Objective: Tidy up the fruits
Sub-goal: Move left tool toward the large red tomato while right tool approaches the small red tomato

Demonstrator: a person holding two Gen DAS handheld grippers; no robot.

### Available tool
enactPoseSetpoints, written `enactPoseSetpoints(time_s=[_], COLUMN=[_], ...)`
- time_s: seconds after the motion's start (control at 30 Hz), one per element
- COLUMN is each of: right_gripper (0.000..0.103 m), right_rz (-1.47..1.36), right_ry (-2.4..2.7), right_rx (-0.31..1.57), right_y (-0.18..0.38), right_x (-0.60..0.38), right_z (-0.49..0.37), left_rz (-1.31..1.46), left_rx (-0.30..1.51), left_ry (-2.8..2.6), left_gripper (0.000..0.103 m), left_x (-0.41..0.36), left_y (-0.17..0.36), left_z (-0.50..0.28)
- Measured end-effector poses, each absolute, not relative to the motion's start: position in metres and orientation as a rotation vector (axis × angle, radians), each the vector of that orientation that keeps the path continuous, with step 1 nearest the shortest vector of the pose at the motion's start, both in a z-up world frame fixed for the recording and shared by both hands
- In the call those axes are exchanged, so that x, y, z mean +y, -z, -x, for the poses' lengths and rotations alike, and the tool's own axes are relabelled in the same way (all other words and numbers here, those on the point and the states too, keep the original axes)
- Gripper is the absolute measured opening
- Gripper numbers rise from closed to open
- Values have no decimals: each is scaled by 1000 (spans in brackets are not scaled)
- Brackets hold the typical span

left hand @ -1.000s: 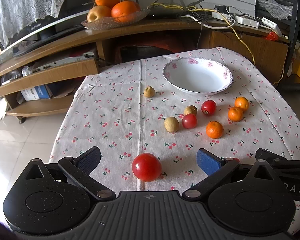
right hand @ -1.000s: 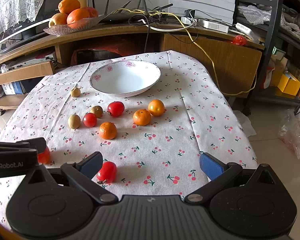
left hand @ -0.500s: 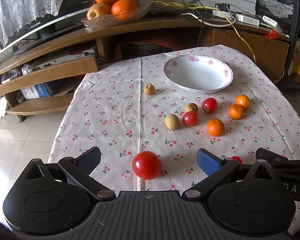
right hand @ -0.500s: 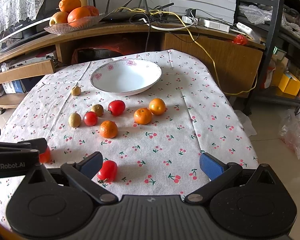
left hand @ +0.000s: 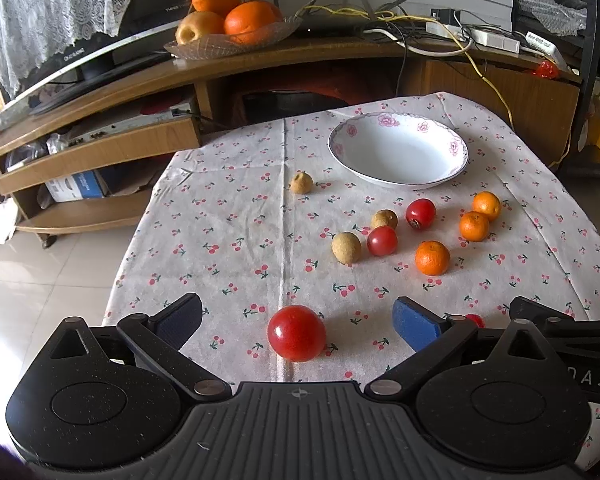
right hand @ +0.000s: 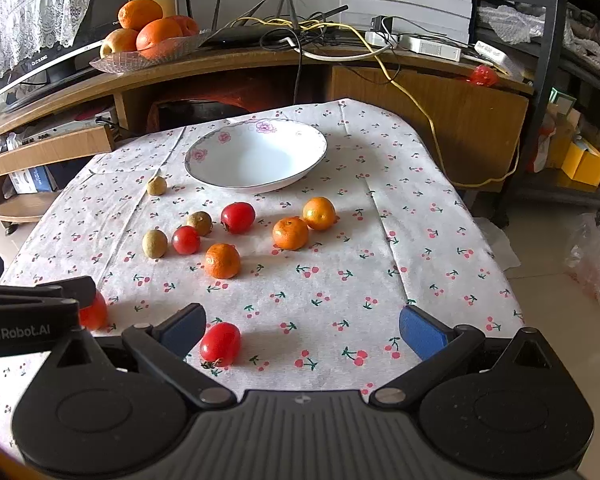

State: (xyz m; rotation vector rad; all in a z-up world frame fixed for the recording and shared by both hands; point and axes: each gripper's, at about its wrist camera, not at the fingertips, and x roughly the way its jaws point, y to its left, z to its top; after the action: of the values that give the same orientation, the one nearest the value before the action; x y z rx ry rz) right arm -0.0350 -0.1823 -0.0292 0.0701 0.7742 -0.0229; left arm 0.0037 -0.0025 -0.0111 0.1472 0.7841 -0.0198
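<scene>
My left gripper (left hand: 298,316) is open, and a round red tomato (left hand: 296,333) lies on the cloth between its fingers. My right gripper (right hand: 302,326) is open too; an oblong red tomato (right hand: 220,343) rests just inside its left finger. An empty white bowl (left hand: 398,154) (right hand: 256,156) with a pink flower rim stands at the far side of the table. Before it lie two more tomatoes (right hand: 238,217), three tangerines (right hand: 290,233) and three small brown fruits (right hand: 155,243). The left gripper's body (right hand: 24,316) shows at the left edge of the right wrist view.
The table (right hand: 380,240) has a white cherry-print cloth and rounded edges. Behind it runs a wooden TV stand (left hand: 260,60) carrying a glass dish of oranges and an apple (left hand: 228,20), cables and a monitor. Tiled floor lies left; metal shelving (right hand: 548,80) stands right.
Both grippers have edged slightly back and up, so the bowl and fruits sit a little lower in both views. No fruit has moved and both grippers stay open.
</scene>
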Motion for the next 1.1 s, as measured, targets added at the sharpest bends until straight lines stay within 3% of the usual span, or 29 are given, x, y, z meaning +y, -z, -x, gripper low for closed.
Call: enactPoseSetpoints(time_s=[1.1], right_gripper=[100], right_rz=[-91], right_ry=[-49], right_rx=[799], right_y=[40], right_x=[-175], right_z=[28], left_rz=[-230], left_rx=[747], left_ry=[14], left_gripper=[100], left_x=[0], left_y=[17], left_z=[-3])
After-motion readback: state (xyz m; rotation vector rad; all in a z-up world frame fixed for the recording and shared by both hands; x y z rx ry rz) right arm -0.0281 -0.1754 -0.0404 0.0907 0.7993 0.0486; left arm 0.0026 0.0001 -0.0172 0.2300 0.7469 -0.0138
